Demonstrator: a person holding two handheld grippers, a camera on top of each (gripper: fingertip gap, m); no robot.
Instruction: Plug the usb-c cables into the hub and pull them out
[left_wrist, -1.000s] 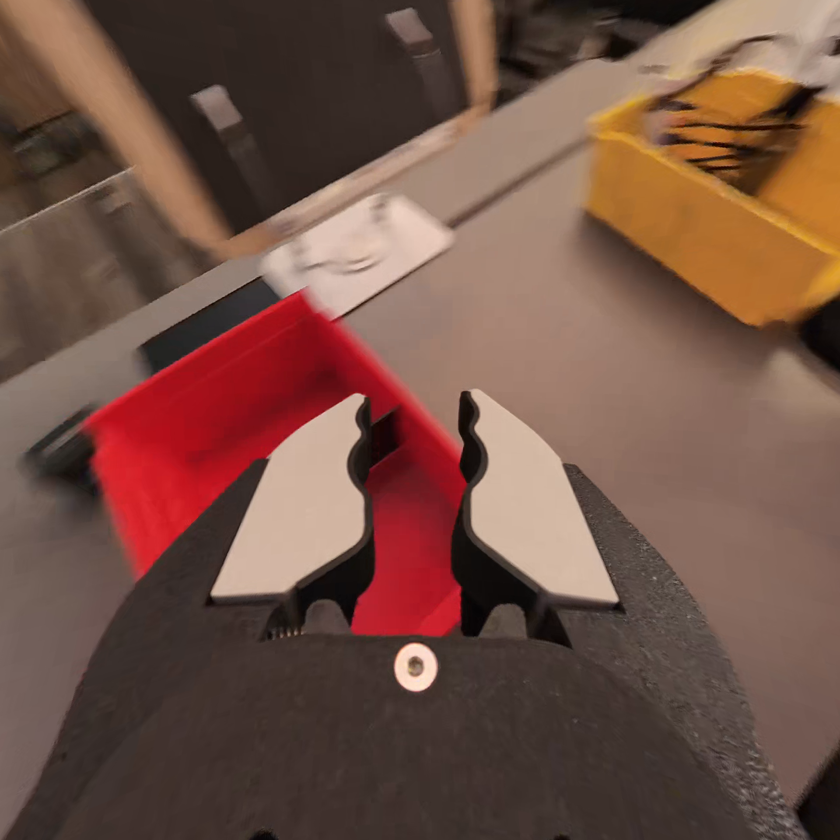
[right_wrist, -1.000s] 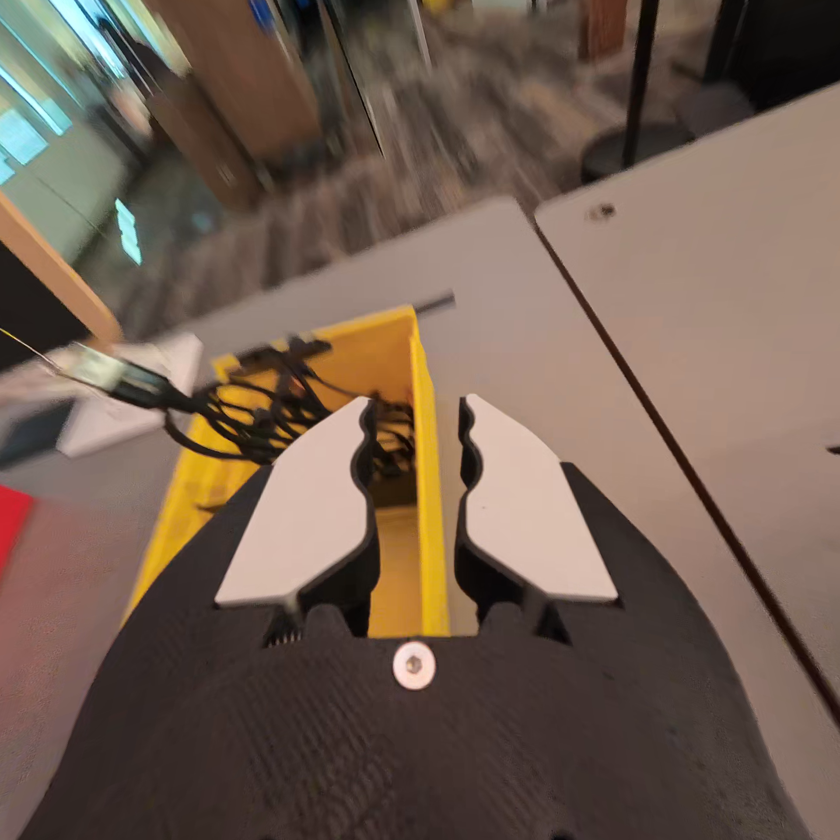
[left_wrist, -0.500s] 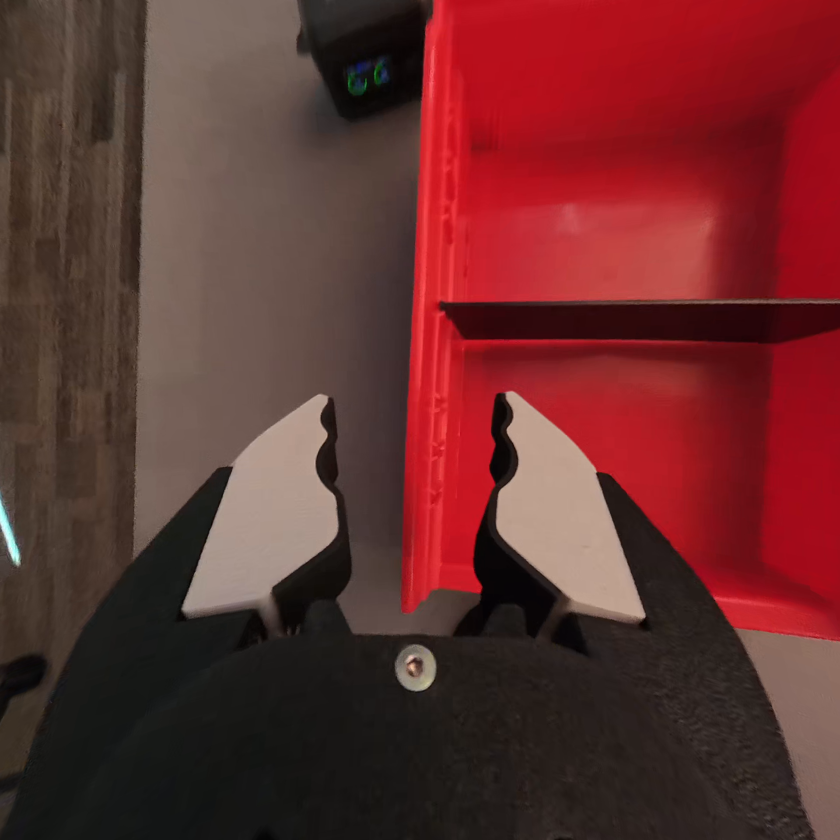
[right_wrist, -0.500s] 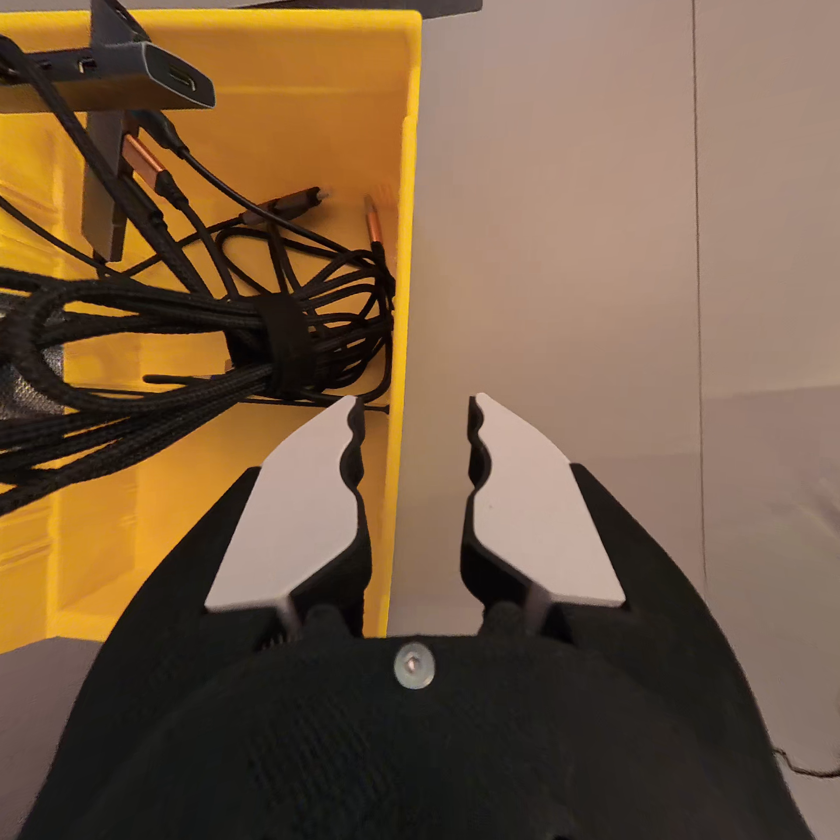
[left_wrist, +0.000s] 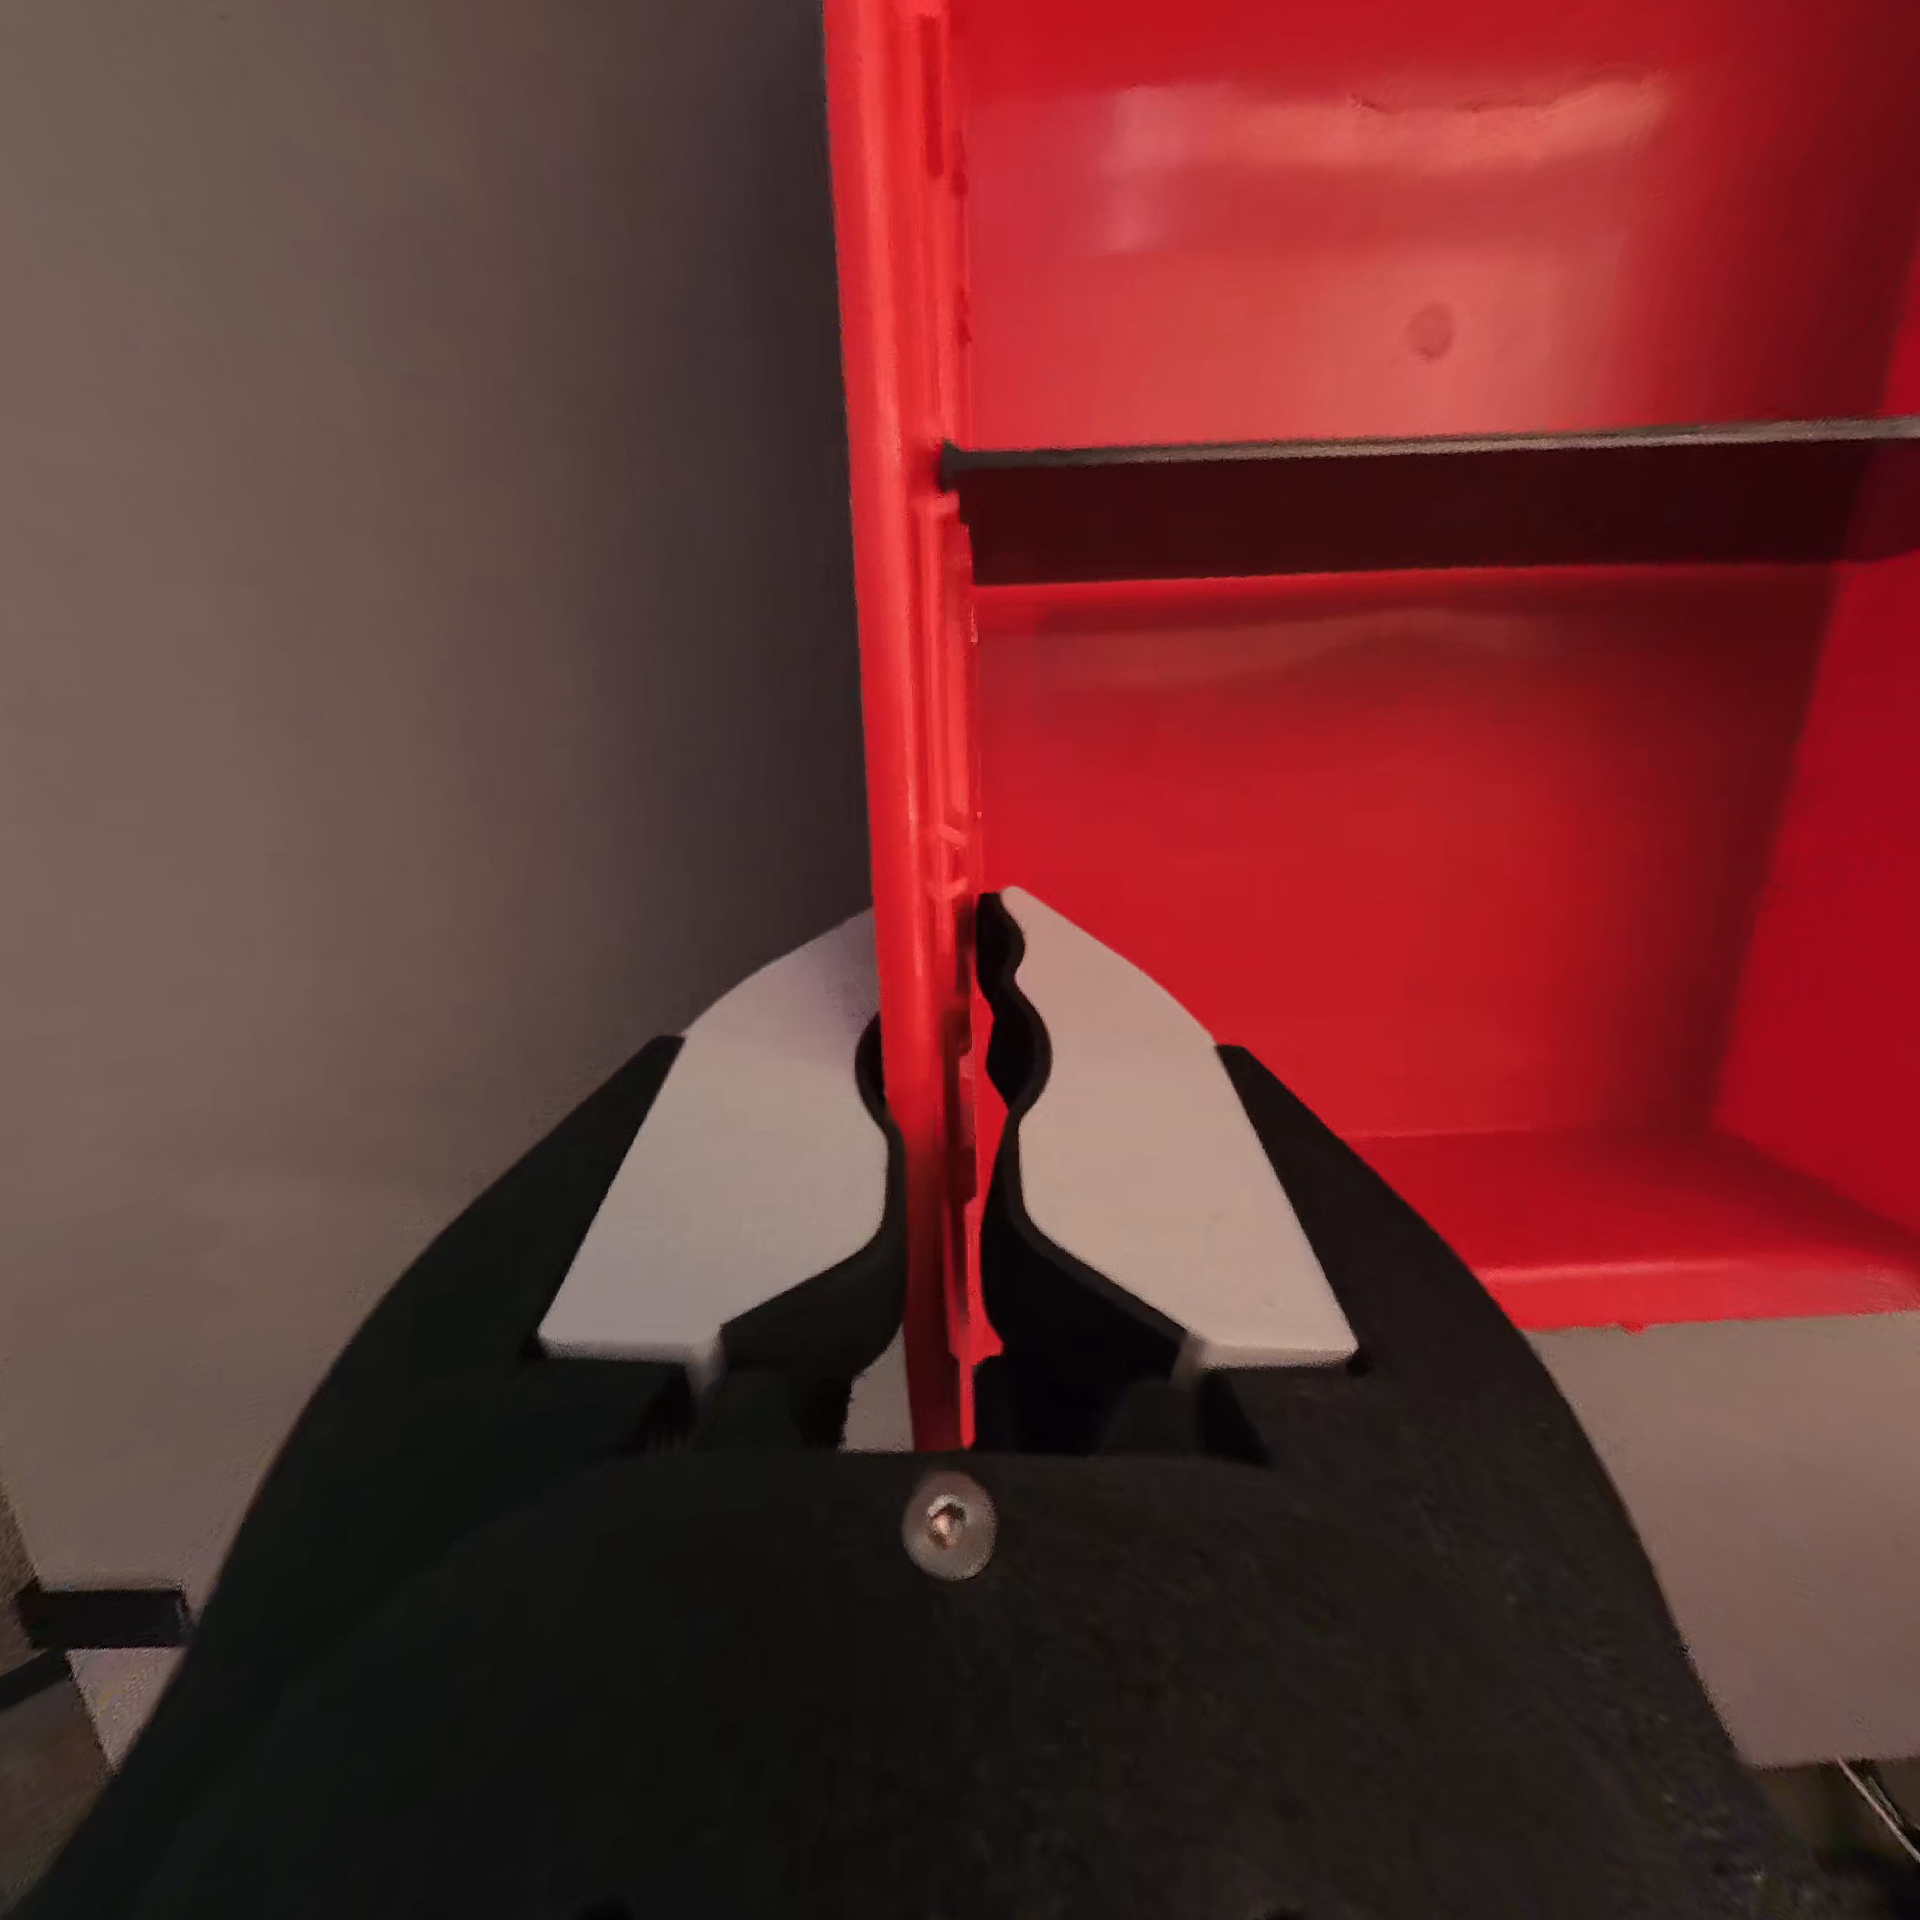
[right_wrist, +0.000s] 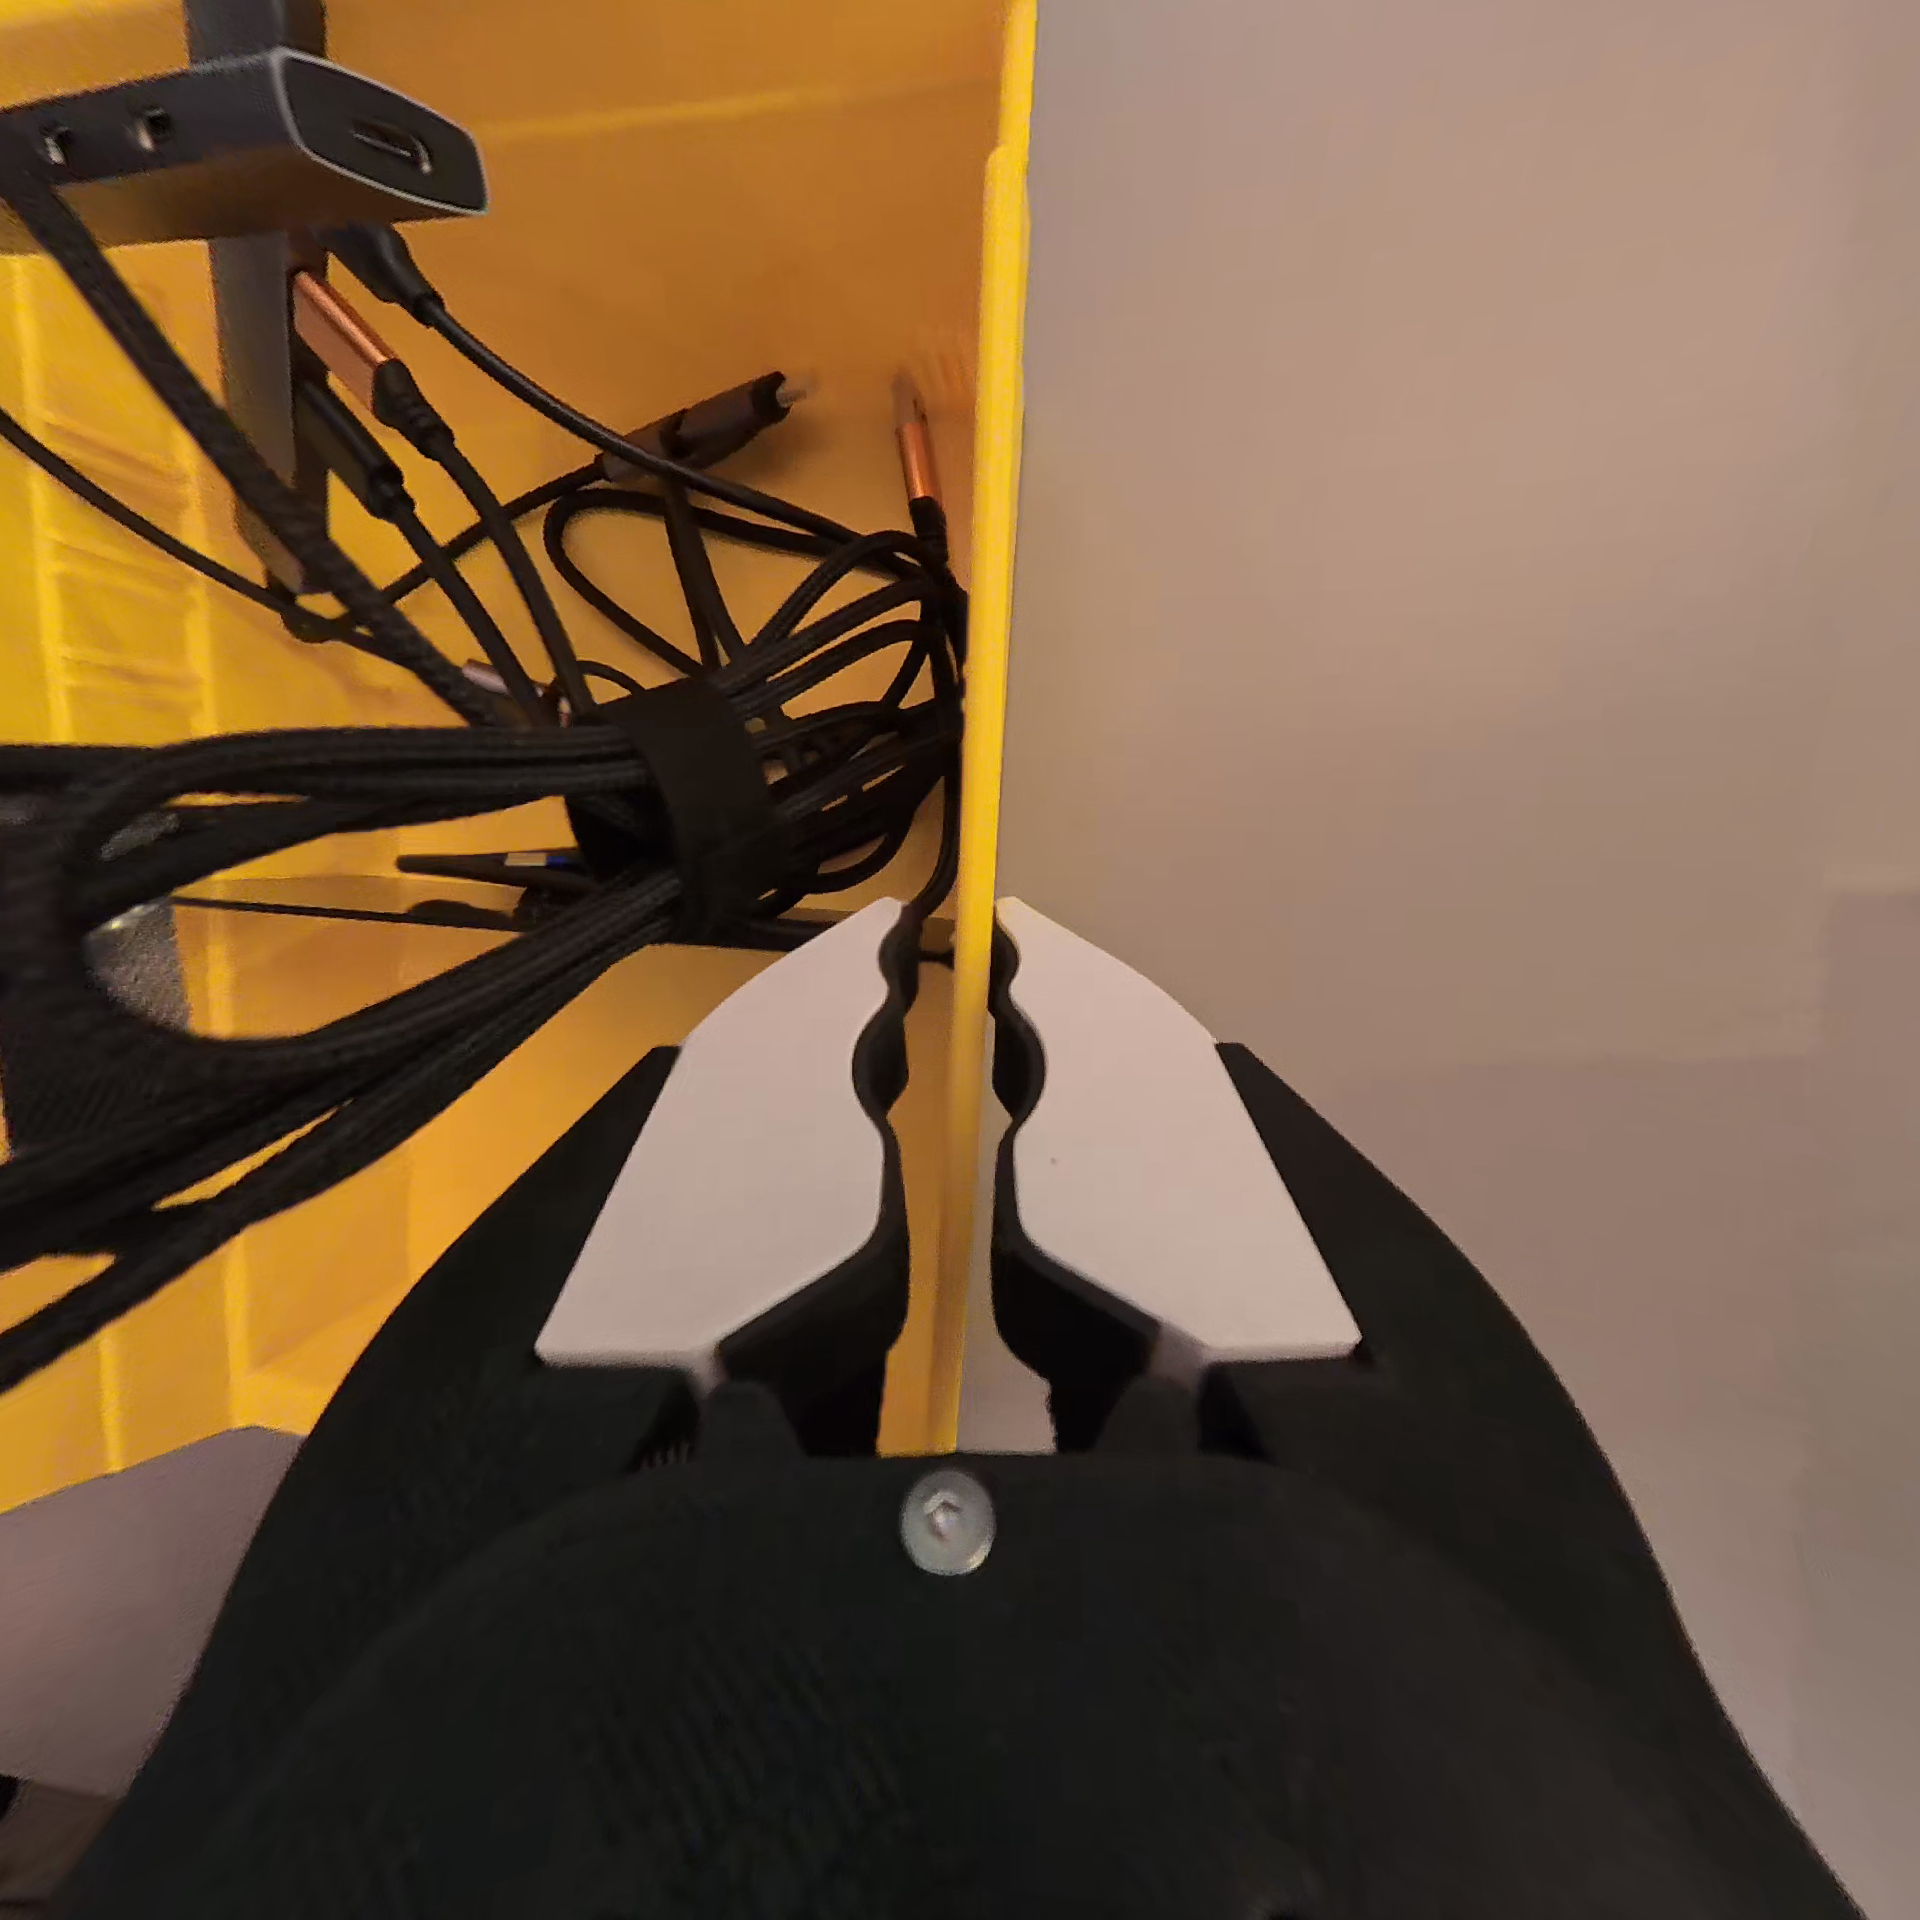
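Left jaws: left gripper (left_wrist: 928, 920) clamped on red bin (left_wrist: 899, 623) side wall.
Right jaws: right gripper (right_wrist: 948, 920) gripped yellow bin (right_wrist: 1000, 520) wall.
Hub: grey hub (right_wrist: 260, 156) lay inside yellow bin, above black cables (right_wrist: 416, 790).

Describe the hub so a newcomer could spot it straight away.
Look inside the yellow bin, whose right wall the right gripper is clamping. At its far left end, above the strapped black cable bundle, sits the hub: the only flat grey box, with ports along its edges.
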